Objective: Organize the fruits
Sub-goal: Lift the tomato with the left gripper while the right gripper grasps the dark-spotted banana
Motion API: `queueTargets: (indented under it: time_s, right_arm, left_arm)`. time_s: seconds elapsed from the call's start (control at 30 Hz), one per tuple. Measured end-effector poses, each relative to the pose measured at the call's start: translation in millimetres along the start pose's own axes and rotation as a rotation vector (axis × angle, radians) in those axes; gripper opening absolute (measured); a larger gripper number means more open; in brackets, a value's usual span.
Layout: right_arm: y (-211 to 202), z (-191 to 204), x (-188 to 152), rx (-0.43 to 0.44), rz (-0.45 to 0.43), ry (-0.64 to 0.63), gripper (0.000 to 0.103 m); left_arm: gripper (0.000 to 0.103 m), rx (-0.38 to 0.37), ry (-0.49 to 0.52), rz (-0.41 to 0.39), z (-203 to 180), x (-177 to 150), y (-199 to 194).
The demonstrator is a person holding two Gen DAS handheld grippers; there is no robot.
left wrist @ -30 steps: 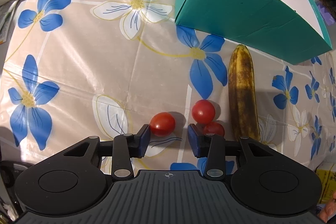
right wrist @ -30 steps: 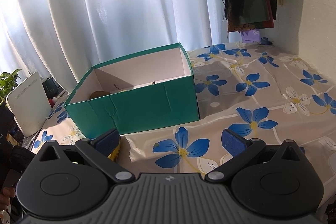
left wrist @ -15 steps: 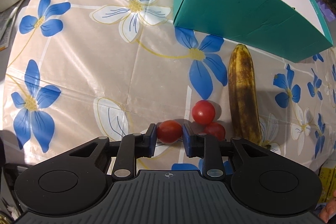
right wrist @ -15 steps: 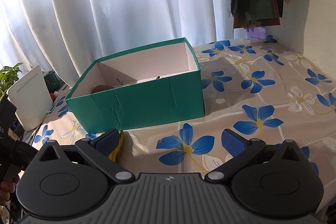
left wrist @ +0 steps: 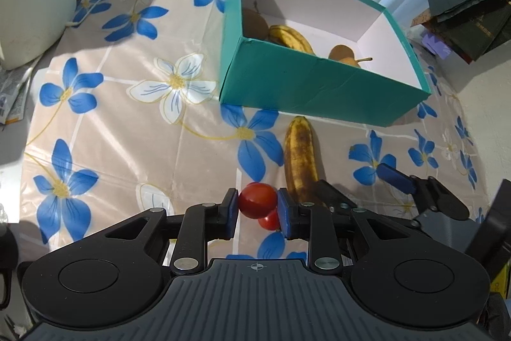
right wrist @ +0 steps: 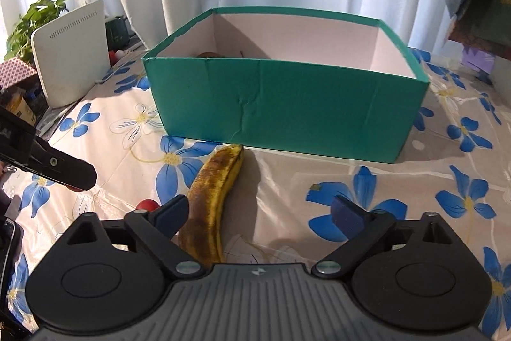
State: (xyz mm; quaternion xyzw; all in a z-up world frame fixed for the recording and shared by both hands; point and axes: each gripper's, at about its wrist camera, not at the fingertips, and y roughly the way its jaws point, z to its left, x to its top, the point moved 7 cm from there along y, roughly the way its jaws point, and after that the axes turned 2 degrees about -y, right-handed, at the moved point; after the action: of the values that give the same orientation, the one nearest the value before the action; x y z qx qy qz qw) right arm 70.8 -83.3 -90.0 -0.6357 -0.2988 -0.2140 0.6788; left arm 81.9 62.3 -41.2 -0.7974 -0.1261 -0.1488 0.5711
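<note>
My left gripper [left wrist: 258, 202] is shut on a red tomato [left wrist: 257, 199], held a little above the flowered tablecloth. A second tomato [left wrist: 270, 220] lies just beneath it. A brown-spotted banana [left wrist: 300, 158] lies on the cloth before the green box [left wrist: 319, 85], which holds another banana [left wrist: 290, 39] and two pears [left wrist: 343, 53]. My right gripper [right wrist: 258, 211] hangs low over the loose banana [right wrist: 210, 197]. Its jaws are closing, with the banana's near end between them beside the left finger [right wrist: 172, 210], and the pads are not pressing on it. One tomato [right wrist: 147, 204] shows left of that finger.
A white slotted device [right wrist: 70, 50] and a potted plant [right wrist: 35, 18] stand at the table's far left. Dark paper bags [left wrist: 469, 5] hang at the far right. White curtains close the back. Part of the left gripper's body [right wrist: 48, 163] juts in from the left.
My left gripper closed on the tomato and lifted it off the cloth, tilting so the box's inside shows. My right gripper swung down over the banana and its jaws narrowed slightly.
</note>
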Motion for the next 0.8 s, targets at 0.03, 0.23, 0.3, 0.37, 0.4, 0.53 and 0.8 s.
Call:
queueTargets:
  time_s: [0.03, 0.23, 0.3, 0.37, 0.4, 0.53, 0.8]
  right_arm:
    - [4, 2, 2, 0.004, 0.006, -0.001, 0.091]
    - [26, 13, 8, 0.053, 0.051, -0.006, 0.077]
    - [32, 15, 8, 0.061, 0.065, -0.001, 0.075]
    - [37, 17, 8, 0.07, 0.08, 0.001, 0.071]
    - [39, 18, 8, 0.075, 0.088, 0.0, 0.067]
    - [47, 24, 6, 0.1, 0.116, 0.0, 0.054]
    - [52, 31, 5, 0.126, 0.126, -0.015, 0.039]
  left_arm:
    - [0.029, -0.002, 0.003, -0.005, -1, 0, -1]
    - [0.029, -0.007, 0.015, -0.022, -3, -1, -4]
    - [0.029, -0.004, 0.02, -0.026, -3, -1, -5]
    - [0.029, -0.002, 0.017, -0.027, -2, -1, -5]
    - [0.029, -0.001, 0.015, -0.025, -1, -1, -4]
    - [0.029, 0.0, 0.008, -0.019, 2, -1, -3]
    - [0.03, -0.003, 0.0, -0.006, 4, -1, -1]
